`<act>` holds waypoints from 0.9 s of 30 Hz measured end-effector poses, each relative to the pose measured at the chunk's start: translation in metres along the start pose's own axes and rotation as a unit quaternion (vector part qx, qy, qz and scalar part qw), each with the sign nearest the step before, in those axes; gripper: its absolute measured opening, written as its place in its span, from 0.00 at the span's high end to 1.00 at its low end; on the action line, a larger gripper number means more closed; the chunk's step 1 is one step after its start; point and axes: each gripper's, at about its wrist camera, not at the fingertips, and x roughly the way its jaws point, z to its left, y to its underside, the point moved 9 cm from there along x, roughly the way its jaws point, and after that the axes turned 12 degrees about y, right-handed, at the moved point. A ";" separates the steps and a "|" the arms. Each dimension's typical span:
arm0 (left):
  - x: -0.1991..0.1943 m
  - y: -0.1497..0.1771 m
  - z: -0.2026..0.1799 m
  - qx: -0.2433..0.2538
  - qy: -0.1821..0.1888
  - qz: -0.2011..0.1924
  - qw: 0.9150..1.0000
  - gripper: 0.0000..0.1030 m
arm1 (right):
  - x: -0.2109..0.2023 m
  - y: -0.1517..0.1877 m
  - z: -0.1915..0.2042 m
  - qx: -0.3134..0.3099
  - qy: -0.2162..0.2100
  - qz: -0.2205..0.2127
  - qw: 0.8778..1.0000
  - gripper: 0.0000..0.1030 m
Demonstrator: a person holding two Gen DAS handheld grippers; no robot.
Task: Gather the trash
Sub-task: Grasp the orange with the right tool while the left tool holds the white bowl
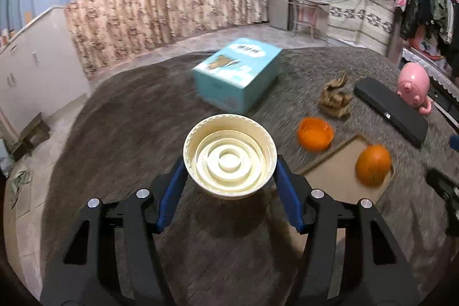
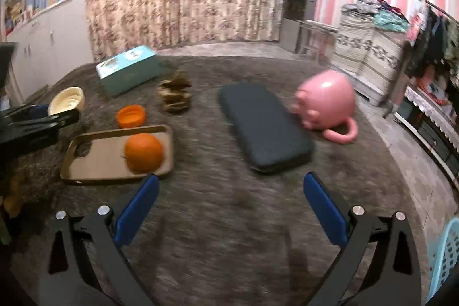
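1. A cream ridged lid (image 1: 229, 159) is being gripped by the left gripper (image 1: 229, 177), a blue pad pressed against each side of its rim; it is being held above the grey-brown carpeted surface (image 1: 120, 116).
2. The right gripper (image 2: 231, 208) is being held with its jaws spread wide and nothing between them, over bare carpet.
3. Beside the lid, an orange cap (image 1: 315, 133) is lying on the carpet; an orange fruit (image 1: 373, 165) is sitting in a tan tray (image 1: 330, 174).
4. Further out, crumpled brown paper (image 1: 335, 99), a light blue box (image 1: 238, 78), a dark flat case (image 2: 264, 128) and a pink pig figure (image 2: 327, 102) are being observed.
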 end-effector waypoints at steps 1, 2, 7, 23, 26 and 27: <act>-0.004 0.003 0.004 -0.002 -0.006 -0.001 1.000 0.42 | 0.003 -0.001 0.011 -0.007 -0.007 0.001 1.000 0.04; -0.010 0.009 0.010 -0.007 -0.014 -0.005 1.000 0.42 | 0.005 -0.001 0.019 -0.014 -0.013 0.004 1.000 0.04; -0.016 0.011 0.033 -0.054 -0.021 -0.029 0.998 0.42 | 0.014 -0.007 0.049 -0.023 -0.038 0.014 0.999 0.11; -0.001 0.013 0.033 -0.056 -0.006 -0.009 0.998 0.42 | -0.002 -0.018 0.057 -0.007 -0.063 -0.007 0.998 0.62; 0.000 0.013 0.032 -0.053 -0.008 -0.006 0.999 0.42 | -0.029 -0.022 0.029 0.017 -0.057 -0.029 0.998 0.63; 0.000 0.013 0.032 -0.052 -0.009 -0.006 0.999 0.42 | -0.035 -0.024 0.017 0.023 -0.052 -0.034 0.998 0.63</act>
